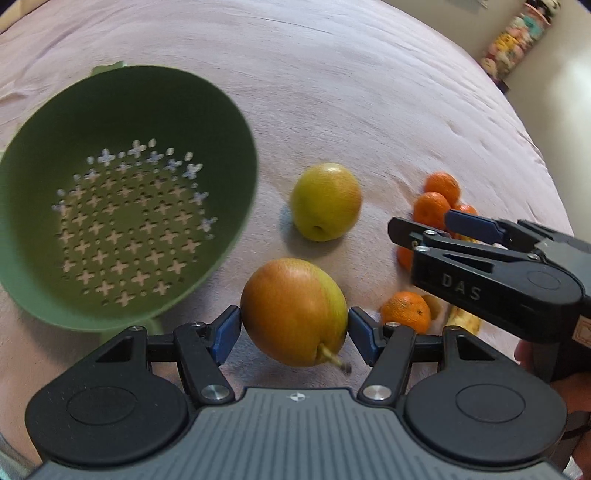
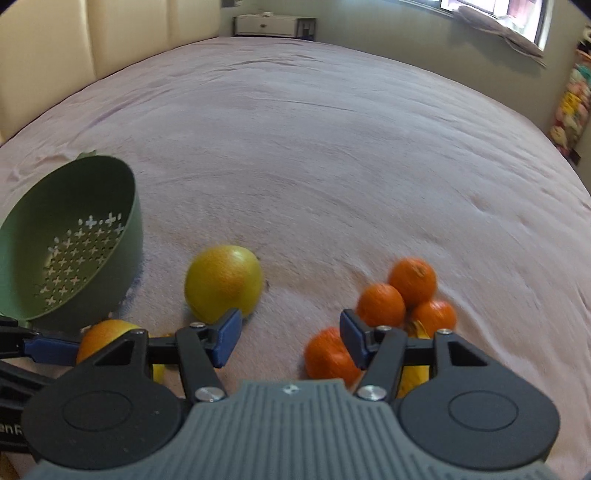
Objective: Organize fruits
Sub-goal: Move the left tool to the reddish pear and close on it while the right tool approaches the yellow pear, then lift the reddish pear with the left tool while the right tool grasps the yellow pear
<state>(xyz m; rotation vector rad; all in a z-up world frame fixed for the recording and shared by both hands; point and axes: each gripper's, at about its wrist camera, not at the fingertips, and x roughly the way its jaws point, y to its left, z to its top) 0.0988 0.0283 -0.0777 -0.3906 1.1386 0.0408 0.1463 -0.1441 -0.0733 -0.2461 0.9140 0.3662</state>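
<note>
Left gripper pinching a half-orange, half-green stemmed apple at bottom centre, right gripper spread wide, holding nothing, green colander far left

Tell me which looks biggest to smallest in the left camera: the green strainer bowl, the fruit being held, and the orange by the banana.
1. green strainer bowl
2. held fruit, gripped in the left hand-held gripper. It is nearest the camera, so its true size is unsure.
3. orange

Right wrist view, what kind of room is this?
Probably a bedroom: the fruit lies on a wide pink bedspread, with a padded headboard behind it and a window.
</note>
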